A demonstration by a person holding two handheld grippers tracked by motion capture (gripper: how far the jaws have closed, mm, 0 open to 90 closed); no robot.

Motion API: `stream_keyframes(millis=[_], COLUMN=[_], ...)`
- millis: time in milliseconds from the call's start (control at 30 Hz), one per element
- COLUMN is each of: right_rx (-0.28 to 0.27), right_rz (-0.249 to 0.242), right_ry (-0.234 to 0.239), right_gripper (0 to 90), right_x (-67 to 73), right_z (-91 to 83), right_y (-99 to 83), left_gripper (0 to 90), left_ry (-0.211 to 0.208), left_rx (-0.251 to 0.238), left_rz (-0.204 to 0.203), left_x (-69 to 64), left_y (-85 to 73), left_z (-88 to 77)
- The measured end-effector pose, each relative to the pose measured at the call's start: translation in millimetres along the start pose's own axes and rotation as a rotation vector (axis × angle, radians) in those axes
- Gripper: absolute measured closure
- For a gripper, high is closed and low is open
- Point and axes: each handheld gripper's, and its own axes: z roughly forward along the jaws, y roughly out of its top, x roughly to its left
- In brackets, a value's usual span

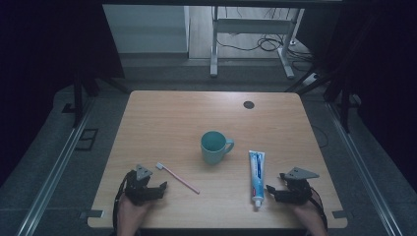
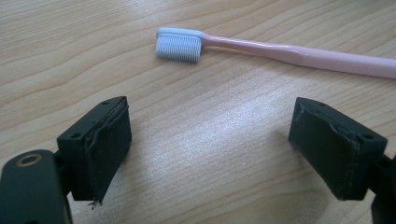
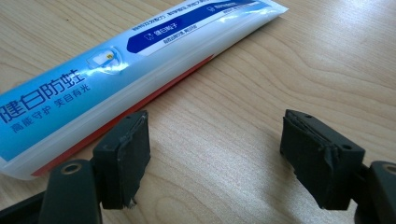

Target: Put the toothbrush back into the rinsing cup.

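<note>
Nothing is picked up yet — the toothbrush [image 2: 280, 49] and toothpaste tube [image 3: 116, 70] lie flat near the table's [image 1: 162, 113] front edge, flanking the cup [image 1: 214, 147]. The left gripper [image 2: 210, 149] and right gripper [image 3: 215, 156] both gape wide and empty — every grasp remains.

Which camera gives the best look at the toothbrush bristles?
The left gripper view: the toothbrush lies close ahead of the open jaws, its white bristle rows sharp. The high view shows the whole toothbrush as a thin pink line near the left gripper.
</note>
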Motion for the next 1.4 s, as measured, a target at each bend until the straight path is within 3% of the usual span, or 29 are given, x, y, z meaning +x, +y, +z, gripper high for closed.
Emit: stream_keyframes(millis=[200,567,967,1400], right_rx=[0.001,0.004,0.004,0.005], right_rz=[-0.002,-0.003,-0.005,-0.005], right_ry=[0.0,0.006,0.008,0.009], right_gripper=[23.2,21.7,21.3,21.2], right_x=[0.0,0.3,0.3,0.3], right_z=[0.2,0.6,0.7,0.8], right_y=[0.2,0.5,0.6,0.6], left_gripper=[16.0,34.3,55.3,79.1], left_ry=[0.007,0.014,-0.032,-0.086], left_rx=[-0.008,-0.005,-0.05,-0.069], left_rz=[-0.007,-0.016,-0.022,0.014], left_x=[0.3,1.2,-1.9,-11.1], left_y=[-0.5,0.1,3.0,10.0], left_z=[-1.1,-5.6,-17.9,-26.2])
